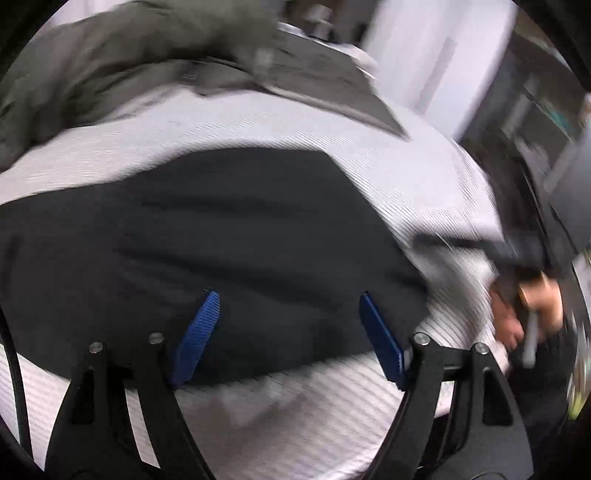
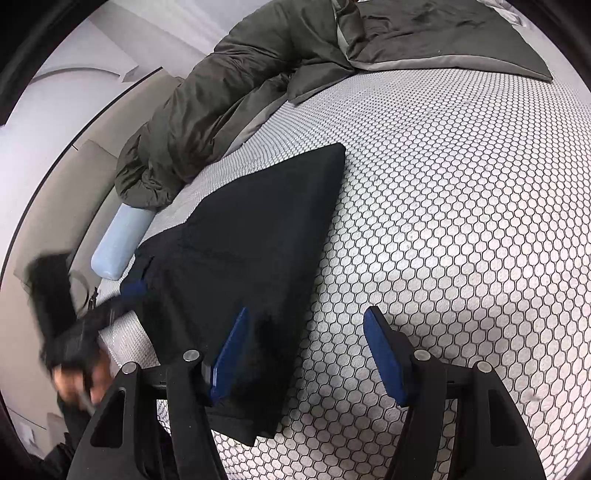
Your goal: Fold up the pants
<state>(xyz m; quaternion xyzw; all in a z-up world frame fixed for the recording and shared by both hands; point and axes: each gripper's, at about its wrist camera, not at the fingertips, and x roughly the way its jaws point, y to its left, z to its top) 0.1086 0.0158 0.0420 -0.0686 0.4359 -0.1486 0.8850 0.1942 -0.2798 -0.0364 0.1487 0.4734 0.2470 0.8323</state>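
Observation:
Black pants (image 2: 251,240) lie folded into a flat, long shape on the mattress; they also fill the middle of the left wrist view (image 1: 221,240). My left gripper (image 1: 290,332) hovers over their near part, open, its blue pads wide apart and pressing on nothing. My right gripper (image 2: 306,354) is open too. Its left pad (image 2: 229,358) sits over the near corner of the pants and its right pad (image 2: 384,354) over bare mattress. The left wrist view is blurred.
The mattress (image 2: 461,221) has a white honeycomb cover. An olive duvet (image 2: 207,110) is bunched along its far left, with a pillow (image 2: 443,33) at the back. A pale blue roll (image 2: 122,240) lies at the mattress edge. A person's hand (image 2: 74,384) shows low left.

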